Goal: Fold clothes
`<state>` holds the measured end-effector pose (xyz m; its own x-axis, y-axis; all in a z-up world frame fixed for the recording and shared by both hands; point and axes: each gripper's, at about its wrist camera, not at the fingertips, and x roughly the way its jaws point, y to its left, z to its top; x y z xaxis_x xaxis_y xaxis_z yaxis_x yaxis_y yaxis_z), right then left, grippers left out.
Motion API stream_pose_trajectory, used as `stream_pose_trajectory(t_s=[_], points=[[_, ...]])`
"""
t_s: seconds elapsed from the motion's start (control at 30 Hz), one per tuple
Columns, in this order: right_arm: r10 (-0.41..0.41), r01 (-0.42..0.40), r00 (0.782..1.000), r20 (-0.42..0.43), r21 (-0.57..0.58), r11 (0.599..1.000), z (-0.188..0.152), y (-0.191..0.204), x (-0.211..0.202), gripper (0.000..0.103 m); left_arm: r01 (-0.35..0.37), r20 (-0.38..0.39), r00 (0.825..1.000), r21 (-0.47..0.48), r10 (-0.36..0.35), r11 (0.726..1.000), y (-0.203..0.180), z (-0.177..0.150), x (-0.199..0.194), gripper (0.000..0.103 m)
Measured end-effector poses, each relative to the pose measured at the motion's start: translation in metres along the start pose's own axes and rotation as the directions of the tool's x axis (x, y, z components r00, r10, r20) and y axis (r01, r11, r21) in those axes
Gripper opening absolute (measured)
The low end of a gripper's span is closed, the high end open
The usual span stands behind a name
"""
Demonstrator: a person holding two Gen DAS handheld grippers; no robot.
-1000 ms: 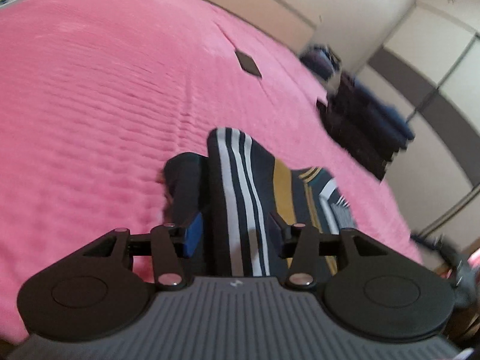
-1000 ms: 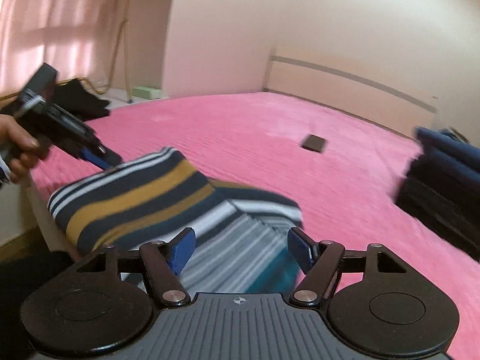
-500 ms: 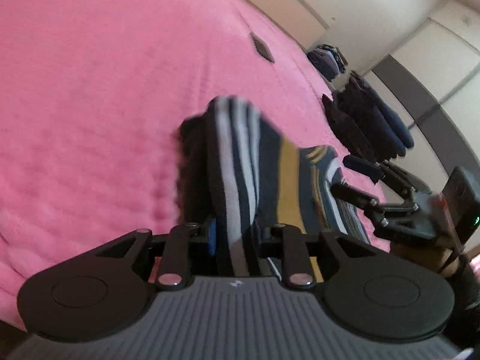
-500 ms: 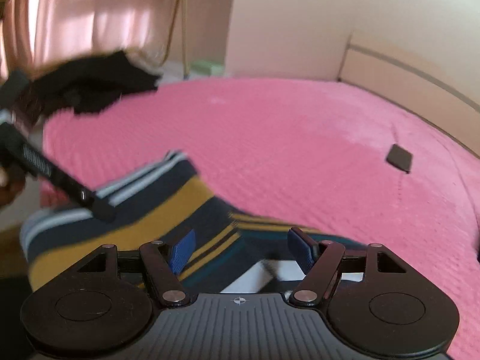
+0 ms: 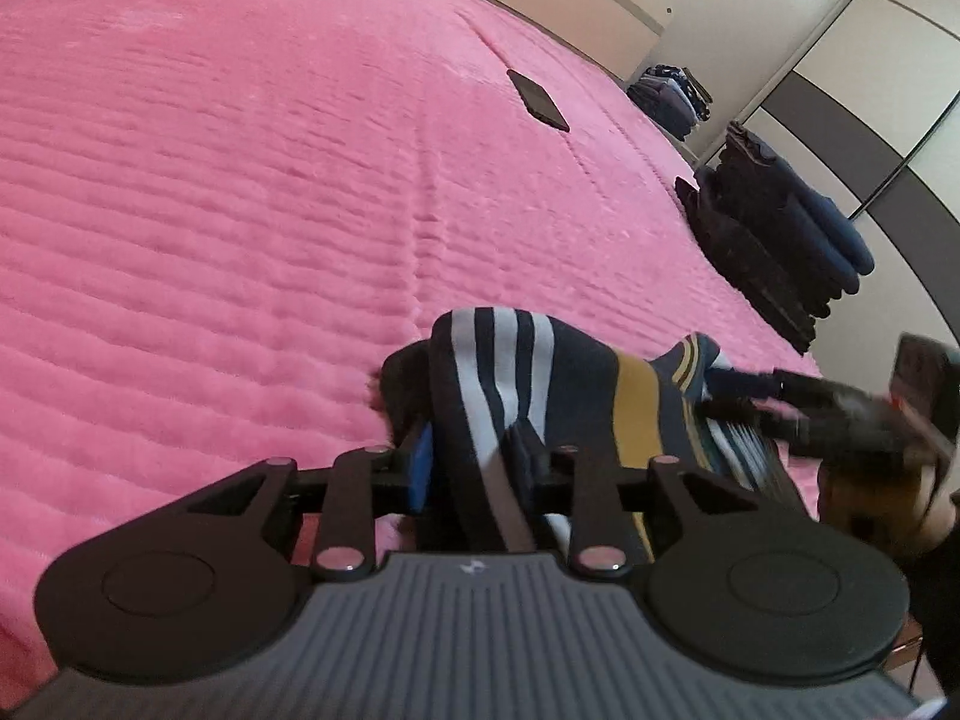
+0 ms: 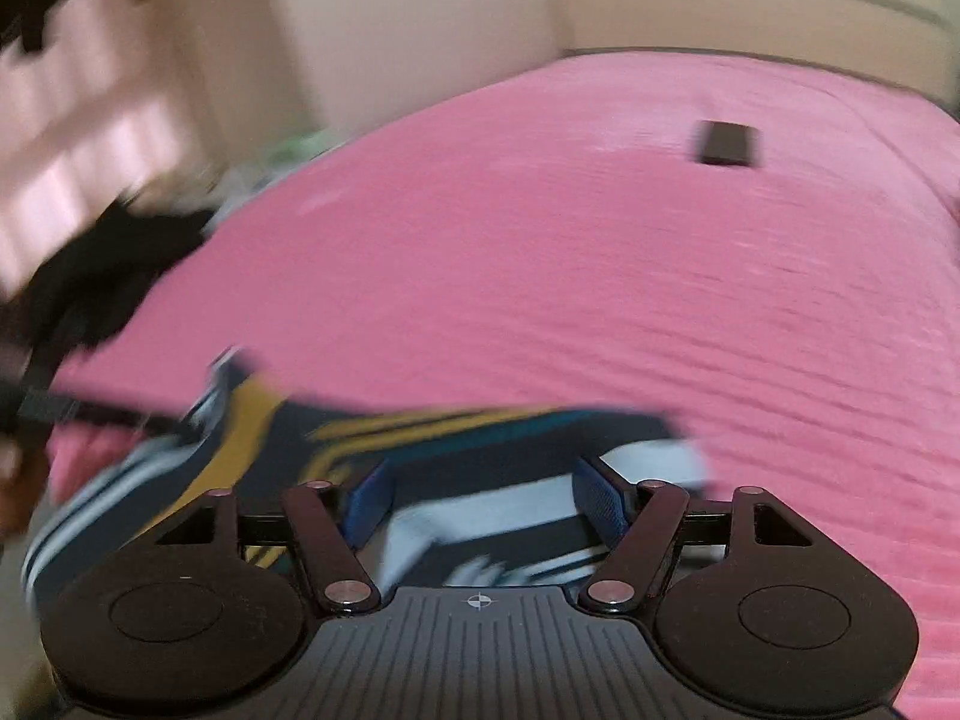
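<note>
A striped garment (image 5: 540, 378) in navy, white and mustard lies bunched at the near edge of the pink bed (image 5: 240, 180). My left gripper (image 5: 474, 462) is shut on a raised fold of it. In the left wrist view, the right gripper (image 5: 756, 390) reaches in from the right, blurred, just over the cloth. In the right wrist view, my right gripper (image 6: 486, 501) stands open low over the striped garment (image 6: 420, 450), nothing between its fingers. The left gripper (image 6: 156, 420) shows at the far left, blurred, holding the cloth's edge.
A dark flat phone-like object (image 5: 538, 100) lies mid-bed. A stack of dark folded clothes (image 5: 774, 240) sits at the bed's right side, another pile (image 5: 672, 96) farther back. Wardrobe doors (image 5: 870, 90) stand beyond. Dark clothing (image 6: 102, 276) lies left of the bed.
My left gripper stays shut on the striped fold and has tipped back toward the bed. The right gripper has swung lower and closer over the garment, still open.
</note>
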<state>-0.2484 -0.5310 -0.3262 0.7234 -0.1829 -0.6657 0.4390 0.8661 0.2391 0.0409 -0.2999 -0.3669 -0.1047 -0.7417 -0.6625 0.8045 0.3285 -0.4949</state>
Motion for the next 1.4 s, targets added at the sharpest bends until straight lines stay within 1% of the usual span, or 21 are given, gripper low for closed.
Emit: stream_pose_trajectory(t_s=[0.1,0.23,0.33,0.4,0.43,0.57,0.6,0.67,0.77,0.8,0.83,0.87,0.97,1.03,1.07,1.1,1.17,1.23,1.27,1.33,1.4], points=[[-0.105,0.105,0.994,0.016,0.021,0.994,0.004,-0.005,-0.022,0.071,-0.028,0.007,1.0,0.016,0.028,0.999,-0.005,0.002,-0.007,0.031],[-0.045,0.046,0.992,0.115,-0.01,0.999,-0.016,0.022,-0.084,0.071,-0.081,0.09,0.993,0.103,0.071,0.991,-0.027,-0.005,-0.048,0.025],[0.04,-0.044,0.985,0.167,0.022,0.999,-0.055,0.044,-0.122,0.071,-0.013,0.108,0.994,0.183,-0.007,0.983,-0.047,-0.028,-0.081,0.025],[0.094,-0.108,0.985,0.143,0.094,0.99,-0.087,0.048,-0.129,0.071,0.06,0.082,0.994,0.195,-0.078,0.979,-0.054,-0.049,-0.09,0.026],[0.099,-0.113,0.988,0.116,0.122,0.986,-0.102,0.047,-0.127,0.071,0.08,0.057,0.994,0.195,-0.092,0.978,-0.054,-0.062,-0.089,0.027],[0.012,-0.025,0.995,0.096,0.136,0.99,-0.128,0.048,-0.14,0.071,0.026,0.018,0.999,0.213,-0.03,0.977,-0.044,-0.095,-0.067,0.021],[-0.01,-0.002,0.995,0.097,0.119,0.993,-0.129,0.053,-0.147,0.071,0.02,0.028,0.999,0.198,-0.026,0.98,-0.042,-0.094,-0.07,0.02],[-0.048,0.05,0.993,0.106,-0.019,0.999,-0.134,0.071,-0.165,0.071,-0.02,0.046,0.999,0.21,0.011,0.978,-0.045,-0.092,-0.083,0.02],[-0.122,0.147,0.987,0.102,-0.29,0.946,-0.151,0.103,-0.18,0.071,-0.108,0.102,0.992,0.374,0.074,0.921,-0.063,-0.098,-0.107,0.021],[-0.144,0.169,0.985,0.093,-0.373,0.912,-0.16,0.114,-0.179,0.072,-0.137,0.12,0.988,0.44,0.093,0.887,-0.07,-0.103,-0.113,0.025],[-0.164,0.184,0.983,0.084,-0.435,0.881,-0.166,0.12,-0.173,0.071,-0.167,0.142,0.984,0.528,0.107,0.833,-0.082,-0.11,-0.12,0.028],[-0.183,0.196,0.98,0.075,-0.487,0.851,-0.171,0.124,-0.165,0.071,-0.19,0.161,0.98,0.604,0.115,0.774,-0.093,-0.119,-0.123,0.039],[-0.243,0.222,0.968,0.055,-0.632,0.742,-0.186,0.137,-0.139,0.071,-0.239,0.198,0.971,0.8,0.133,0.55,-0.126,-0.152,-0.116,0.059],[-0.284,0.23,0.958,0.048,-0.719,0.656,-0.196,0.145,-0.122,0.07,-0.274,0.223,0.96,0.88,0.172,0.387,-0.142,-0.175,-0.097,0.064],[-0.305,0.239,0.951,0.048,-0.739,0.63,-0.197,0.146,-0.114,0.053,-0.285,0.231,0.953,0.904,0.197,0.318,-0.147,-0.184,-0.087,0.064],[-0.31,0.245,0.95,0.048,-0.73,0.638,-0.192,0.145,-0.112,0.039,-0.291,0.239,0.946,0.923,0.218,0.251,-0.151,-0.193,-0.077,0.064],[-0.305,0.252,0.951,0.049,-0.693,0.675,-0.178,0.141,-0.114,0.036,-0.308,0.277,0.928,0.947,0.25,0.093,-0.157,-0.211,-0.056,0.064],[-0.287,0.259,0.956,0.067,-0.654,0.711,-0.168,0.137,-0.124,0.036,-0.332,0.33,0.905,0.942,0.268,-0.037,-0.157,-0.224,-0.04,0.065],[-0.273,0.255,0.959,0.072,-0.63,0.733,-0.164,0.135,-0.131,0.036,-0.341,0.35,0.894,0.936,0.278,-0.084,-0.158,-0.227,-0.032,0.067],[-0.26,0.251,0.963,0.077,-0.612,0.75,-0.164,0.133,-0.136,0.036,-0.339,0.371,0.881,0.928,0.295,-0.153,-0.158,-0.229,-0.017,0.068],[-0.258,0.25,0.963,0.076,-0.605,0.756,-0.169,0.133,-0.135,0.036,-0.327,0.378,0.873,0.922,0.307,-0.206,-0.156,-0.231,-0.008,0.066]])
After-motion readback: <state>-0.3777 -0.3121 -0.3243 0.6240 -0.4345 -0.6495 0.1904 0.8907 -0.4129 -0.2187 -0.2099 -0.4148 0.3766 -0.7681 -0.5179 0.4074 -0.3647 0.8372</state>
